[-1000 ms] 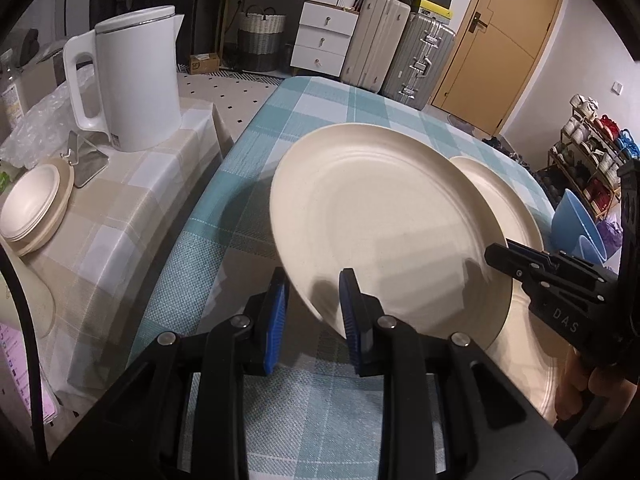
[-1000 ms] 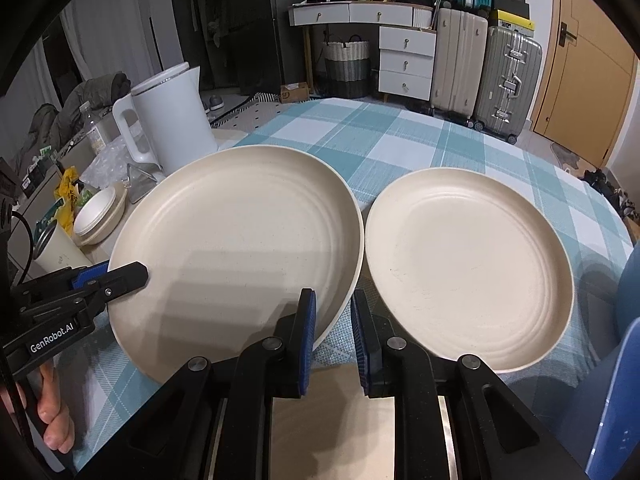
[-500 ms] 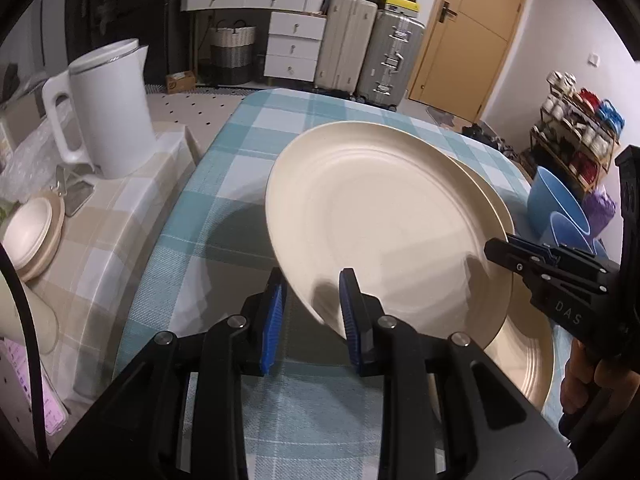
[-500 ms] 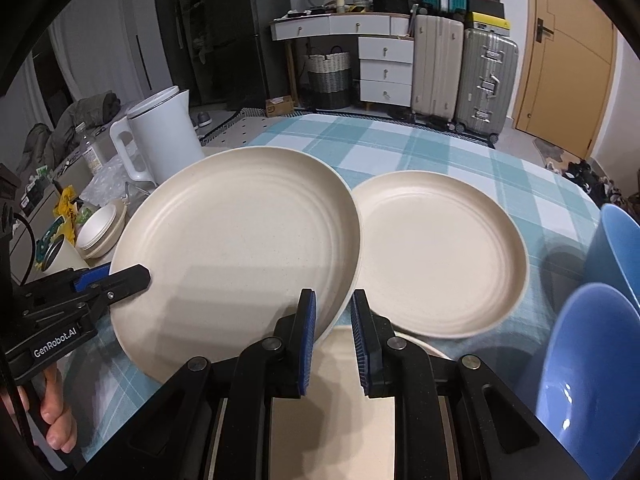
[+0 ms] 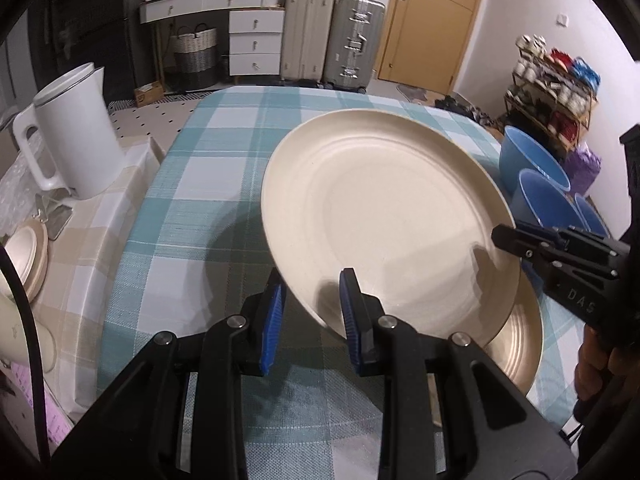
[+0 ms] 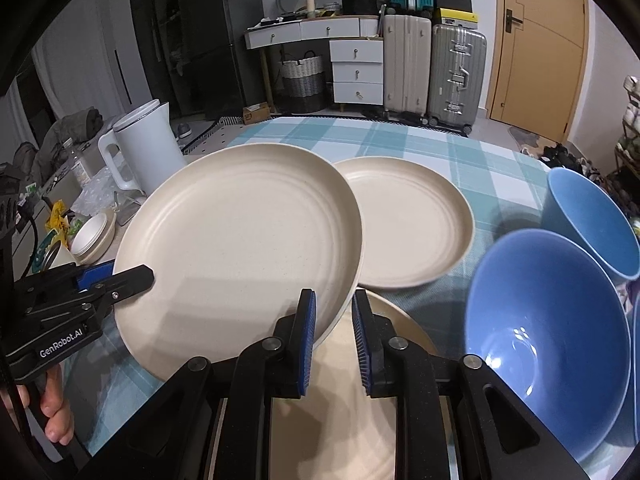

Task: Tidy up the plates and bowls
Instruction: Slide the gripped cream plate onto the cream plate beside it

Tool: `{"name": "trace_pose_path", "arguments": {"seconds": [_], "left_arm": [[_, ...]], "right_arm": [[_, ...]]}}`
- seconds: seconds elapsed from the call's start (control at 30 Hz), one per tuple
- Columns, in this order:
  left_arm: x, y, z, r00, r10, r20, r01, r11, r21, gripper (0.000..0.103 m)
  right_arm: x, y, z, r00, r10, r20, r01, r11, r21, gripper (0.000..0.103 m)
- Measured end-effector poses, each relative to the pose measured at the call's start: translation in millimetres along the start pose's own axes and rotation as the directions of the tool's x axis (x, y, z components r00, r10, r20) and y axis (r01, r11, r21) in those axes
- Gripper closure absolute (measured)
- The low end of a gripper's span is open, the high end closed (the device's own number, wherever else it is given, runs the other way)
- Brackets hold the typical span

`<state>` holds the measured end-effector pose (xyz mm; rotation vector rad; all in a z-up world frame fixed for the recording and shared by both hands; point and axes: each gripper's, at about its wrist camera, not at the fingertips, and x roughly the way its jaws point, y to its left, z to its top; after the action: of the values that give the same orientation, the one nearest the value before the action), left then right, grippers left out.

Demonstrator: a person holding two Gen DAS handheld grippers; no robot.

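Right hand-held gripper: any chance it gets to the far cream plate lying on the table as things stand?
Probably not yet. The right hand-held gripper is shut on the lifted plate, as is the left hand-held gripper, and that plate overlaps the near edge of the far plate. It would have to release first.

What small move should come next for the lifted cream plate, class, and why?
Probably lower the lifted plate onto the plate beneath: both tongs, left and right, grip its rim, and it hangs tilted just over that plate.
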<state>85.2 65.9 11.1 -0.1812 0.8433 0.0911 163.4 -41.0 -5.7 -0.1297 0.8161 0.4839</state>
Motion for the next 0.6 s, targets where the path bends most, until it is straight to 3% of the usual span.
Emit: {"name": "trace_pose_path", "arguments": {"seconds": [0.6], "left_arm": [[8.5,-20.7,-11.7,0.996,-0.053,-0.071,0.061,0.990,0.130,0.080]], "right_arm": [[-28.6,-12.3,-41.4,0.999,-0.029,-0.019,0.030,0.999,0.045,0.082]]}}
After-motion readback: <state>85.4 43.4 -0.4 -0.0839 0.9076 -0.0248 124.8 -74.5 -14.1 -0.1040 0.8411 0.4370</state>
